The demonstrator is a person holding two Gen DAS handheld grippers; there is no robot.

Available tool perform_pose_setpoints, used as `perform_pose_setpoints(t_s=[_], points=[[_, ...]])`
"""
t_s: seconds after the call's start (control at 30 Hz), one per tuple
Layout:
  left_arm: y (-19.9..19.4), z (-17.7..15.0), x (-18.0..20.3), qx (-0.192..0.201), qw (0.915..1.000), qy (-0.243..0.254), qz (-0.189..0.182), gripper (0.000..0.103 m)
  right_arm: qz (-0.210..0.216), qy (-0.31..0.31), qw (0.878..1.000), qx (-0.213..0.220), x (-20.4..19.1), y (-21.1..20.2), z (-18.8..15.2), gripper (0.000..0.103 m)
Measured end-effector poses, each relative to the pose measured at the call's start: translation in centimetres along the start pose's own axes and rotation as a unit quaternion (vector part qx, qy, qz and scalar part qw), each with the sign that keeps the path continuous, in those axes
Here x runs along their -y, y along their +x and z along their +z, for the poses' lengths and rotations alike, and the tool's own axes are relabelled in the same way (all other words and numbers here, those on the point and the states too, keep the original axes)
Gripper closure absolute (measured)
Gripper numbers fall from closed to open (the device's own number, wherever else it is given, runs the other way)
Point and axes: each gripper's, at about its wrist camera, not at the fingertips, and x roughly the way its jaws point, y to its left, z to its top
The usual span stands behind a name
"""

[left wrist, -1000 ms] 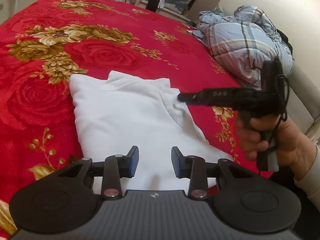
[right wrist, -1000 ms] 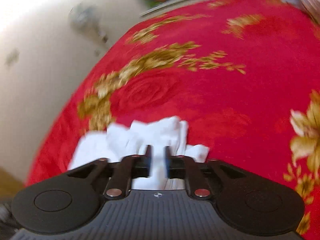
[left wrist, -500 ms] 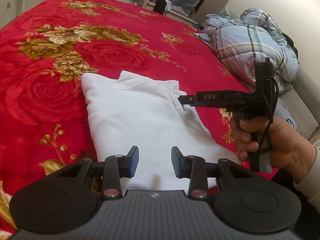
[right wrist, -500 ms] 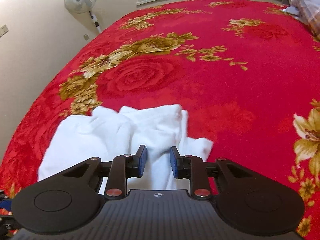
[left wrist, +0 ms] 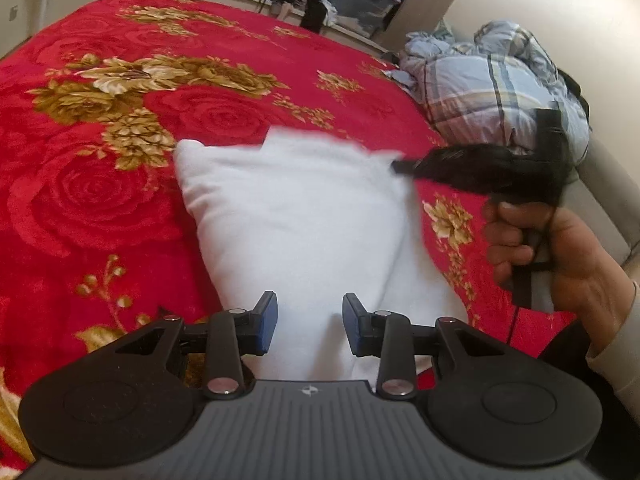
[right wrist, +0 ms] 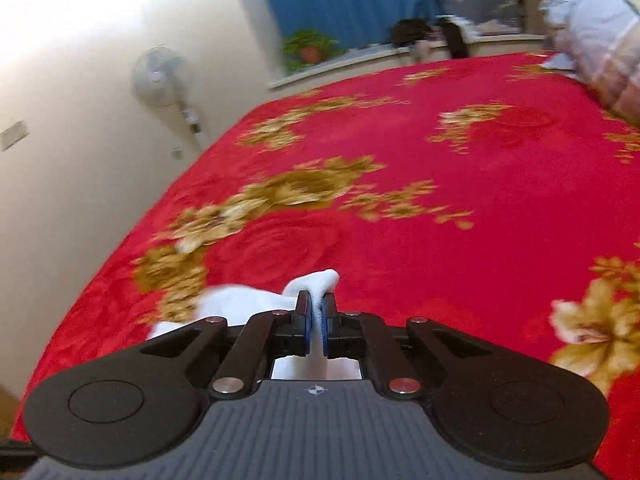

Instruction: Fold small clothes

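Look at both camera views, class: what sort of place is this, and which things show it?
Most likely a bedroom at home. A red floral bedspread covers a wide bed, a rumpled plaid quilt lies at its edge, and a standing fan stands by the wall.

Your left gripper [left wrist: 308,324] sits low and level with its jaws spread wide, holding nothing. Your right gripper [right wrist: 315,322] has its jaws pressed together on a fold of white cloth [right wrist: 316,280]. Your right hand [left wrist: 560,256] grips its handle, fingers curled tight.

white garment [left wrist: 304,216], red gold-flowered blanket [left wrist: 100,184]
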Motion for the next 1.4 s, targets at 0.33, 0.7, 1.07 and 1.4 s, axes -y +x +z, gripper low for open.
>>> perform_pose_setpoints(t_s=[0.33, 0.7, 1.07, 1.4], points=[[0.3, -0.5, -2.0, -0.028, 0.9991, -0.001, 0.033, 0.062, 0.084, 0.007, 0.992, -0.098, 1.1, -2.7, -3.7, 0.072], [-0.4, -1.1, -0.6, -0.020, 0.9997, 0.002, 0.016, 0.057, 0.153, -0.080, 0.980, -0.099, 1.6, -9.7, -8.3, 0.095], [1.9, -2.3, 0.1, -0.092, 0.9935, 0.037, 0.056, 0.053, 0.108, -0.090, 0.980, -0.140, 3.6, -8.2, -7.8, 0.090], [2.9, 2.5, -2.4, -0.016, 0.9932, -0.111, 0.033, 0.024, 0.084, 0.021, 0.990, -0.110, 3.1, -2.5, -4.7, 0.059]])
